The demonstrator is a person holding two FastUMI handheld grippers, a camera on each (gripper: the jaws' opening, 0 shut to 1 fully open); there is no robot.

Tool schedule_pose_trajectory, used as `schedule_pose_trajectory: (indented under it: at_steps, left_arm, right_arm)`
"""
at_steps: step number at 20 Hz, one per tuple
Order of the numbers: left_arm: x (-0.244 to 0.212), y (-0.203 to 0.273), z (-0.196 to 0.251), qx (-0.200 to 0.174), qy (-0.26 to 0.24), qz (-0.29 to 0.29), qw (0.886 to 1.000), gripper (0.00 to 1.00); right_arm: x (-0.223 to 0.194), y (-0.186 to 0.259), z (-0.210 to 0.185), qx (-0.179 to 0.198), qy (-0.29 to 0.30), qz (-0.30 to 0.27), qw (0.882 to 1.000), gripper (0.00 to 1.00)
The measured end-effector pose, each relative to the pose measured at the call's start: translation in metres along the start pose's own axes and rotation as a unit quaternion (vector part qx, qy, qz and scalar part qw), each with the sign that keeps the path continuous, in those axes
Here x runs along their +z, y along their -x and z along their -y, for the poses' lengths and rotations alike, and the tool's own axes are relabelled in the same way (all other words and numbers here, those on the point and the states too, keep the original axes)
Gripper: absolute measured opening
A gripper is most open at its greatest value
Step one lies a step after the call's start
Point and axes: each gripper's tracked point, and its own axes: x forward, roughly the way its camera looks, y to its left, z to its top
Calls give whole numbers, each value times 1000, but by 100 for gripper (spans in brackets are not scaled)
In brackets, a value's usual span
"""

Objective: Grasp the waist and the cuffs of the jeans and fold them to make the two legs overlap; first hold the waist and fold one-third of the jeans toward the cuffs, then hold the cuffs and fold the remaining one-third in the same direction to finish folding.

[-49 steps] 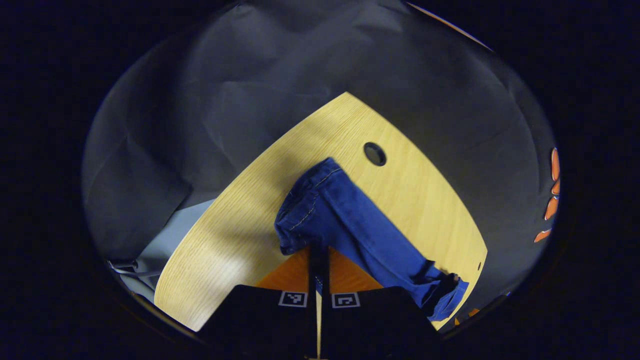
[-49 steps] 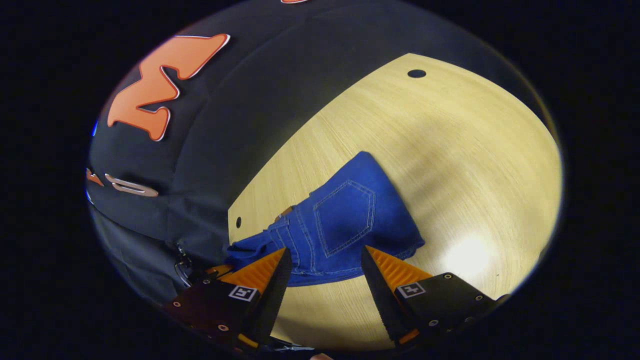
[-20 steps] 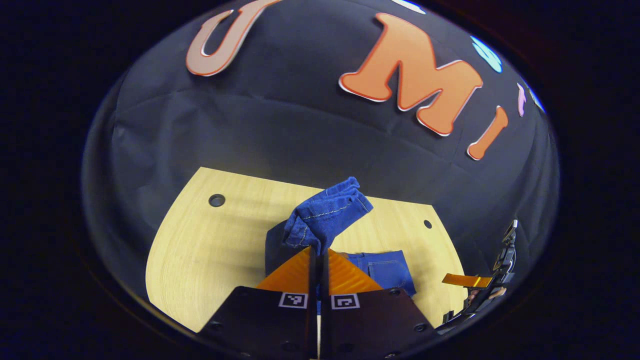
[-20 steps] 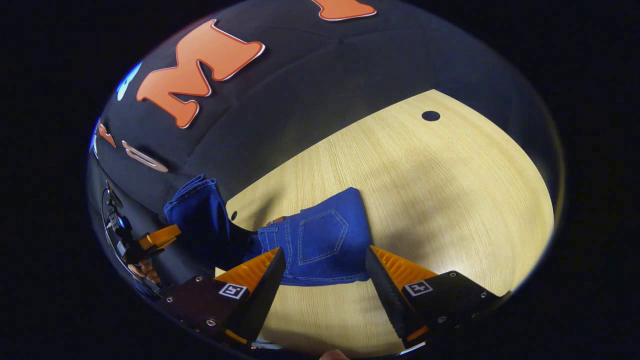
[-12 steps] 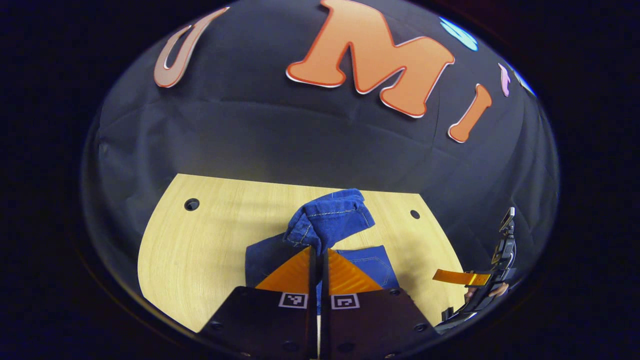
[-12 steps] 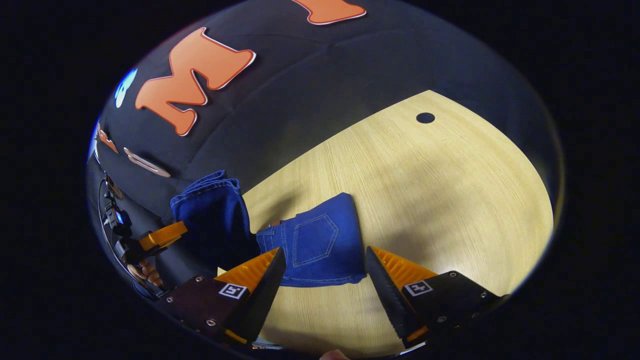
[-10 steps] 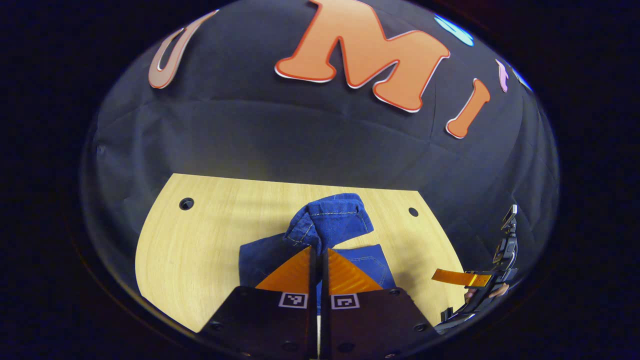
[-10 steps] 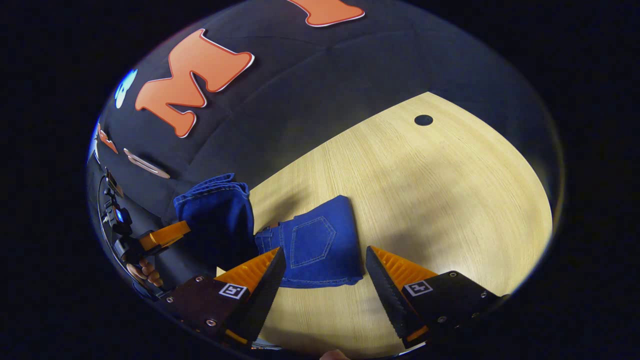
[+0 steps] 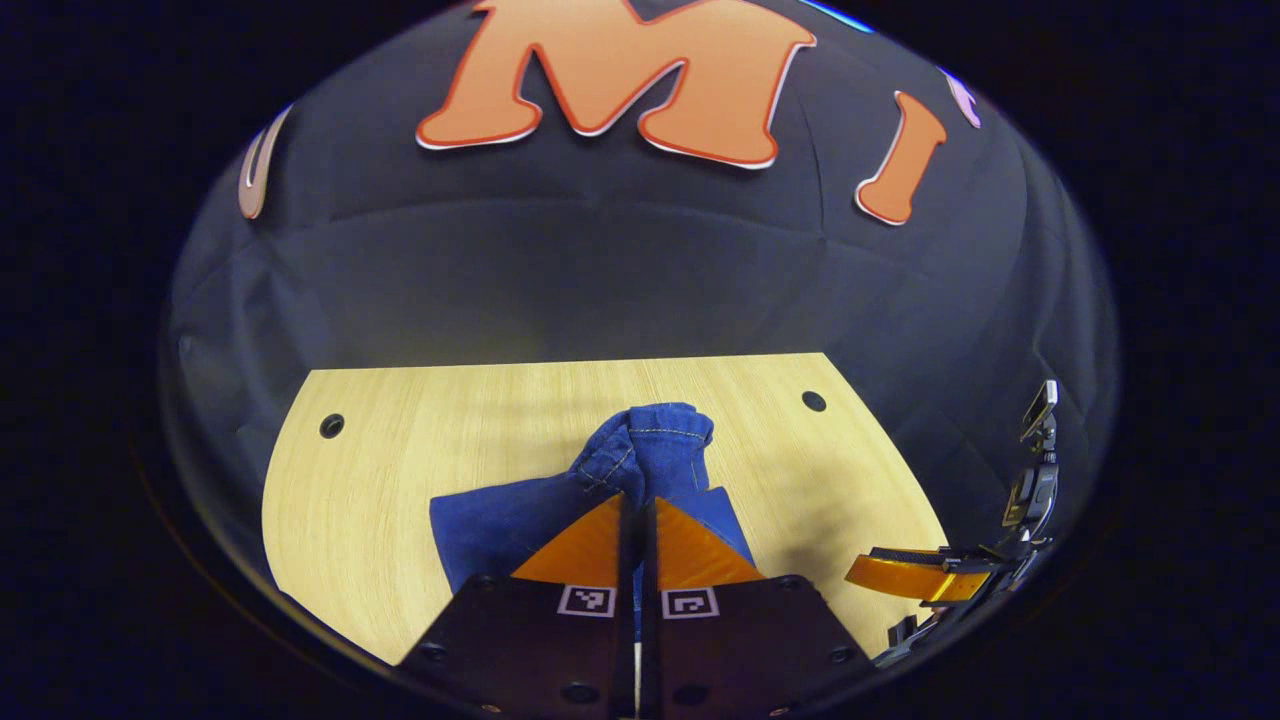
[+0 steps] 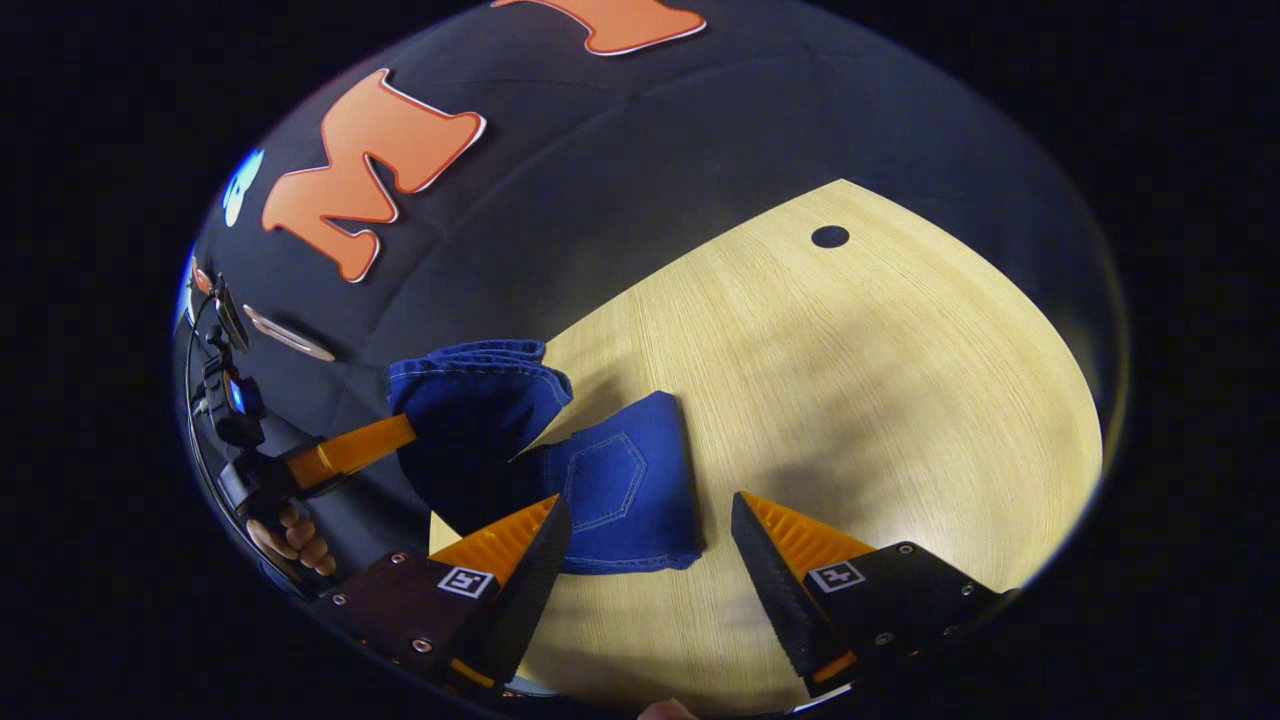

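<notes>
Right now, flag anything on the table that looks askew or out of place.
Nothing stands out. The jeans lie folded on the table, pocket up, while the left tool holds the cuffs raised over them, bunched, mid-fold. The right tool hangs open above the near edge.

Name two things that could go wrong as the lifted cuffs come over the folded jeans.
1. The left gripper pinches only a bunched edge of the cuffs; denim might slip out mid-fold.
2. The right gripper hangs open above the folded part, not pinning it, so that layer could drag across the table.
</notes>
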Motion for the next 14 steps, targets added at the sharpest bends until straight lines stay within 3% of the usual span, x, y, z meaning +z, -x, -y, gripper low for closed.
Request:
schedule_pose_trajectory:
  at_steps: [8,14]
  left_arm:
    - [19,-20,-11,33,37,34,998,2]
    - [-24,-46,33,9,20,-10,1000,2]
  right_arm:
    - [-3,0,21,-11,-15,-6,1000,99]
    - [-5,-3,22,-11,-16,-12,1000,98]
